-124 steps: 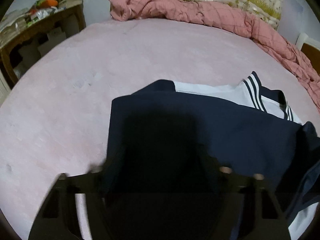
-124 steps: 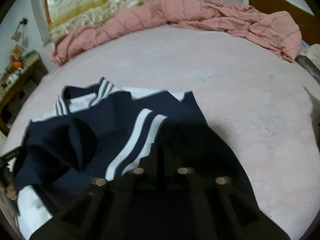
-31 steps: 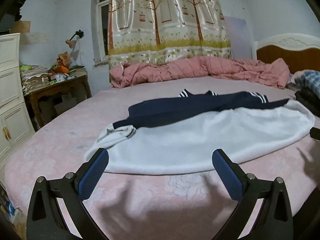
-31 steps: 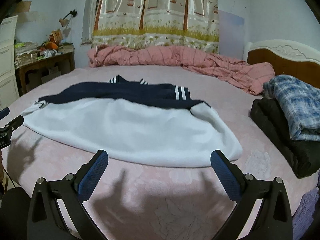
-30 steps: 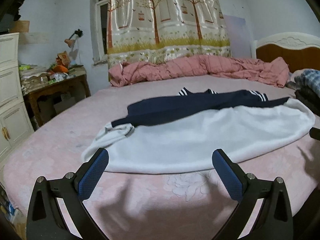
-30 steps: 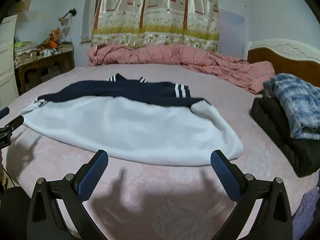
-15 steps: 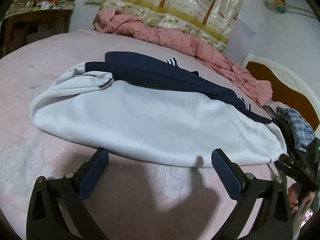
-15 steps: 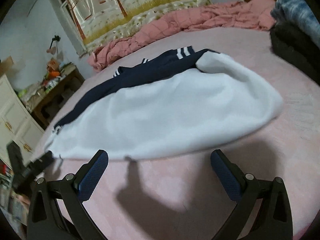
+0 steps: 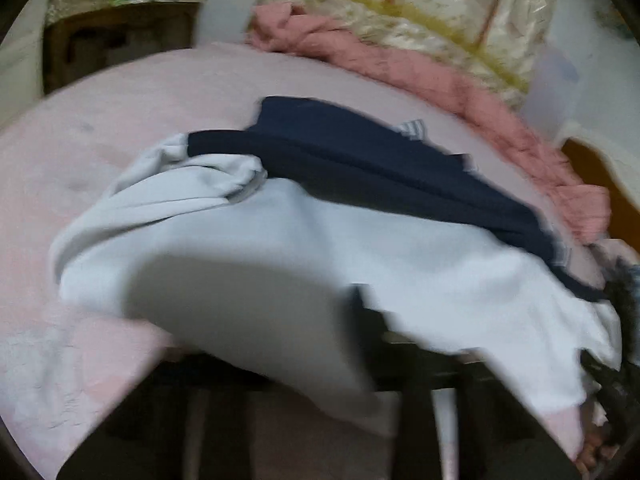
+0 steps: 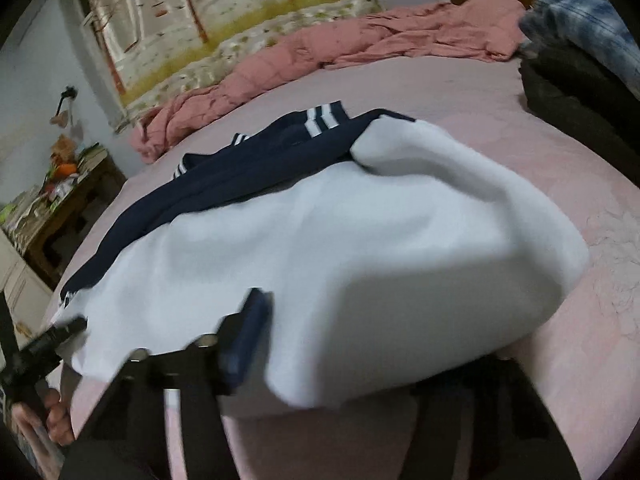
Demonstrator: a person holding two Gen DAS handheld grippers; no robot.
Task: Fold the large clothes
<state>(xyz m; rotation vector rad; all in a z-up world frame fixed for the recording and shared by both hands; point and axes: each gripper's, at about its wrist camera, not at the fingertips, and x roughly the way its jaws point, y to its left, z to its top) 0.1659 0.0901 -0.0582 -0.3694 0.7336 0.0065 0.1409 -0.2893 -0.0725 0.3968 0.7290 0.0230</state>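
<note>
The garment lies spread across the pink bed, white fleecy lining uppermost, its navy outer fabric with white stripes showing along the far edge. It looks partly folded; further folds are judged outstanding.

The left tongs are closing on the near white hem, the cloth draped over them; the pads are hidden by blur. The right tongs are closing too, with the hem between them and one blue pad showing.

The lining looks soft and thick, with rounded, bulky edges. A crumpled pink quilt lies at the far side.
</note>
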